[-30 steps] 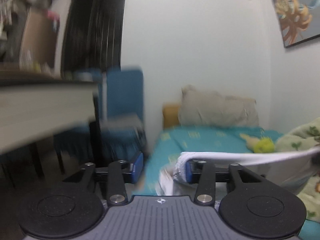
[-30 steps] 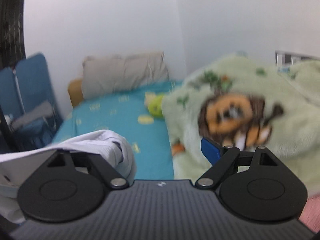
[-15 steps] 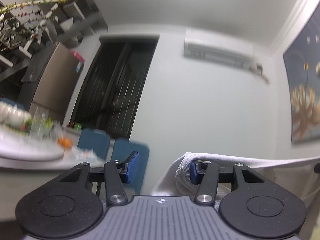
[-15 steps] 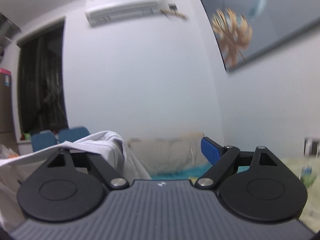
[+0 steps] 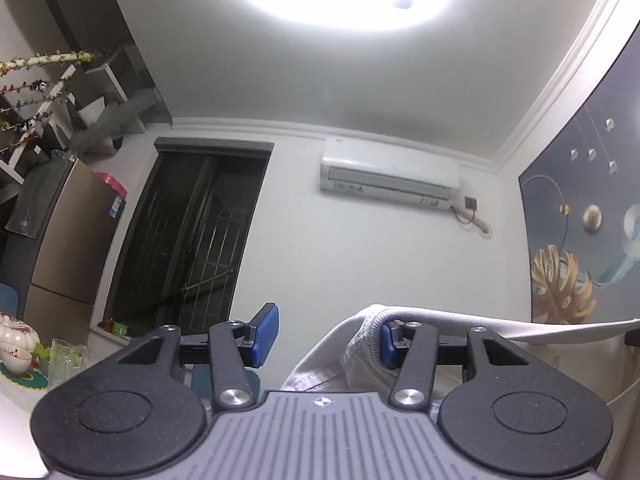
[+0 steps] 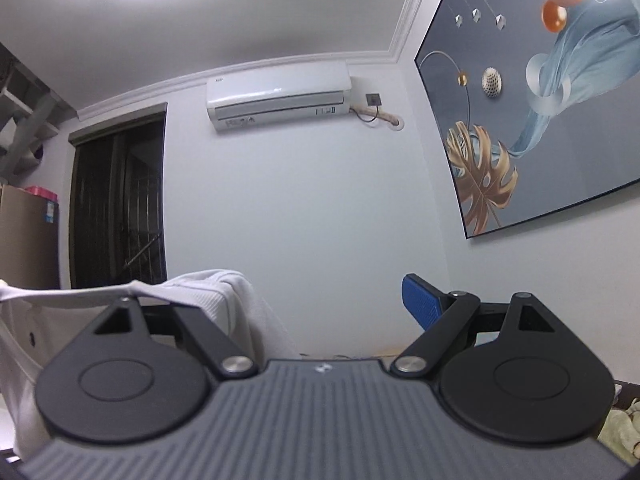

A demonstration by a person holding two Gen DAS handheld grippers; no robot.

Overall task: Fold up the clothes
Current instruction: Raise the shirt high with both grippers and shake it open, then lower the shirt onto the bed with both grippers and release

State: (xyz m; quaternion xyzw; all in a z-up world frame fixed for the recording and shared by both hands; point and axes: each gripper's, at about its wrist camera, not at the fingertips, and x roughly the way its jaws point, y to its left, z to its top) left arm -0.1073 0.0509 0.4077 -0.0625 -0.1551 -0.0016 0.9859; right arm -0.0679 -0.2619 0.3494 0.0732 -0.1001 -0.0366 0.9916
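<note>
Both hand-held grippers point up toward the air conditioner (image 5: 389,178); the white garment (image 5: 440,322) stretches below it, draped over the left hand-held gripper's (image 5: 326,340) right finger and the right hand-held gripper's (image 6: 304,304) left finger; both stand open, nothing pinched; a dark doorway (image 5: 192,240) lies left of the unit, a painting (image 6: 532,112) right.

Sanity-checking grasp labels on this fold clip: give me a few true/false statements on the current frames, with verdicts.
1. The white garment hangs over one finger of the left tool. True.
2. The right tool is clamped shut on the garment. False: its jaws stand open, and the cloth drapes over only its left finger.
3. An air conditioner is in view. True.
4. The garment lies flat on a bed. False: it hangs in the air from both tools.
</note>
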